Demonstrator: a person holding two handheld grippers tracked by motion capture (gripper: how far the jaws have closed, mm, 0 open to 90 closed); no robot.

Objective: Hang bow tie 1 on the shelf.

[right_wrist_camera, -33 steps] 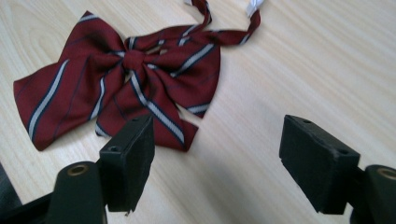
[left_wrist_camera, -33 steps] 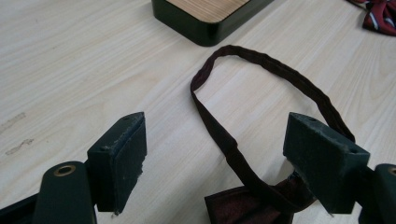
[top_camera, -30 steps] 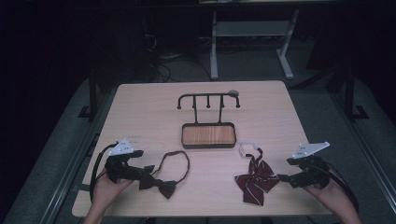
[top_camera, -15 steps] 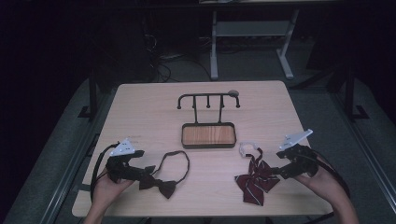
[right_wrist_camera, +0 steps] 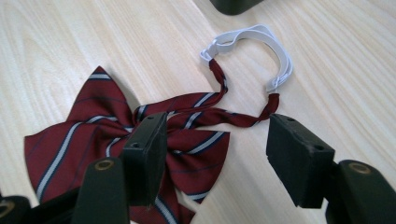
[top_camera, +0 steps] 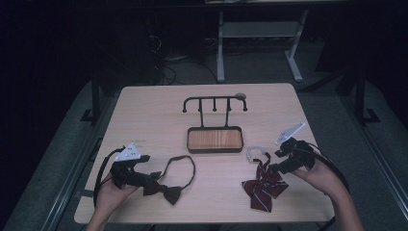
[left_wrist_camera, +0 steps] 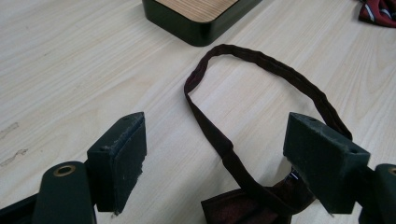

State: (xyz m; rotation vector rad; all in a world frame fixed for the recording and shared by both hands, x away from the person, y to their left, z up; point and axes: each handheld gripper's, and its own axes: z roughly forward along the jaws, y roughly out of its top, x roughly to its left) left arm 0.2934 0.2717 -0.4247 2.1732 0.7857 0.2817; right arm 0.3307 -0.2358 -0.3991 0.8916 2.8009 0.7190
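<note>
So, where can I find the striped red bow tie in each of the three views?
High view: striped red bow tie lower right, beside the right gripper.
Left gripper view: a corner at the top right edge.
Right gripper view: lower left, behind the left jaw.
Shared landmark: the wood-topped tray.

The right gripper (right_wrist_camera: 212, 158) hangs with its black jaws spread apart over a striped maroon bow tie (right_wrist_camera: 116, 140) lying on the pale wooden tabletop (right_wrist_camera: 70, 42), its white elastic strap (right_wrist_camera: 275, 46) curving beyond.
</note>
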